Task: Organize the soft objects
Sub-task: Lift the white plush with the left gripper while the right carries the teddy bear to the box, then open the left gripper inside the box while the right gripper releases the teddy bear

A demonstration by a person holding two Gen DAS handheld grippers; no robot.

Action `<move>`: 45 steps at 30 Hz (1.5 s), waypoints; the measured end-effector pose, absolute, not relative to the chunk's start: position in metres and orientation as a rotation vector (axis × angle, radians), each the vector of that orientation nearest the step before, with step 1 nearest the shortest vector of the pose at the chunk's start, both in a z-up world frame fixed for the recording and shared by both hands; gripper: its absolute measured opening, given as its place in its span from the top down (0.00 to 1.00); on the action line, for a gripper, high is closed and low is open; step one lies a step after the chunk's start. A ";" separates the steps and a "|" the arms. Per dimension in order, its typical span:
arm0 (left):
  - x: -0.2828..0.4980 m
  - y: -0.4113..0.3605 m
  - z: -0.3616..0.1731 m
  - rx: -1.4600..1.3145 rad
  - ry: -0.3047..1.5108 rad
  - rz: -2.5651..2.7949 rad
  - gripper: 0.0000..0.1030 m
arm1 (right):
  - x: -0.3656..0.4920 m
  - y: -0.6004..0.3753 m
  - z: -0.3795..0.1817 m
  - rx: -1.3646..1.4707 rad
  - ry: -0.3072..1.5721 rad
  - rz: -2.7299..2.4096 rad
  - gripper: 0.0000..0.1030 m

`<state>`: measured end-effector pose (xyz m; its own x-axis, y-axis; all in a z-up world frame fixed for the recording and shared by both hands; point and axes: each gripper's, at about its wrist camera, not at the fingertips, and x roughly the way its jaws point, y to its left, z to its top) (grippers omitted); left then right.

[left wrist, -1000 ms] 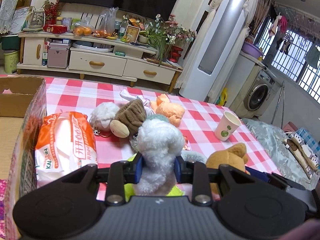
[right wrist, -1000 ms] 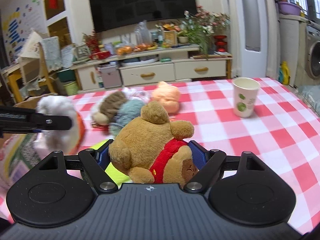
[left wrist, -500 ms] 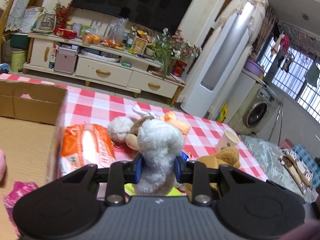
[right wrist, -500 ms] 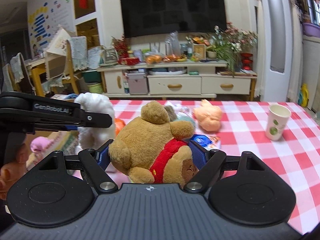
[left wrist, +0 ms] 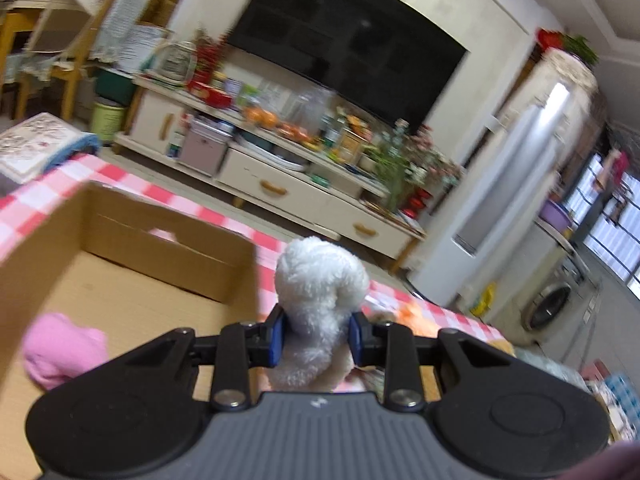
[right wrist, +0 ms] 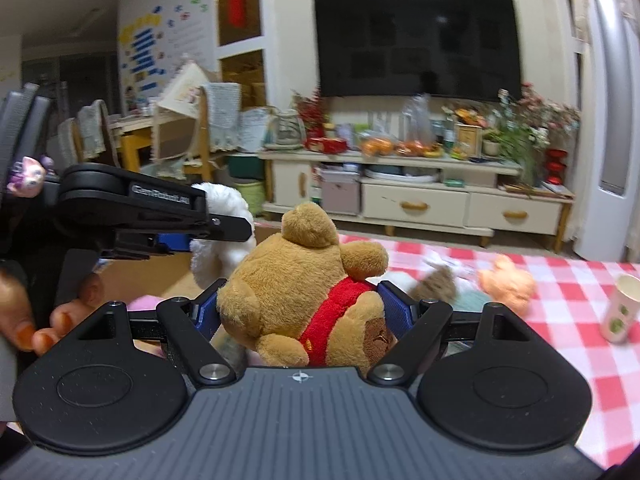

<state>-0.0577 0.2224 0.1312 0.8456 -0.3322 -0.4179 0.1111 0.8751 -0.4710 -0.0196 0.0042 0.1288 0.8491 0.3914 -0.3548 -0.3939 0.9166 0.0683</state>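
My left gripper (left wrist: 316, 338) is shut on a white fluffy plush (left wrist: 320, 292) and holds it in the air at the right rim of an open cardboard box (left wrist: 132, 276). A pink soft object (left wrist: 64, 350) lies inside the box. My right gripper (right wrist: 302, 314) is shut on a brown bear plush with a red shirt (right wrist: 304, 284), held above the table. In the right wrist view the left gripper (right wrist: 224, 226) with the white plush (right wrist: 224, 232) is close to the left.
The table has a red-and-white checked cloth (right wrist: 560, 280). On it lie an orange plush (right wrist: 506, 280), a brown and grey plush pile (right wrist: 436, 286) and a paper cup (right wrist: 622, 308). A TV cabinet (right wrist: 416, 200) stands behind.
Both grippers have moved left with their plushes. The left gripper has gone from above the plush pile to the box's edge. The right gripper has followed toward the box.
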 end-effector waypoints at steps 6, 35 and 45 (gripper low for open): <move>-0.054 0.254 0.129 -0.475 0.506 -0.123 0.71 | -0.010 0.042 0.132 -0.035 0.360 0.515 0.04; -0.049 0.302 0.119 -0.469 0.534 0.105 0.32 | -0.004 0.082 0.129 -0.114 0.338 0.652 0.00; -0.051 0.311 0.121 -0.475 0.517 0.149 0.18 | -0.003 0.072 0.129 -0.054 0.345 0.623 0.00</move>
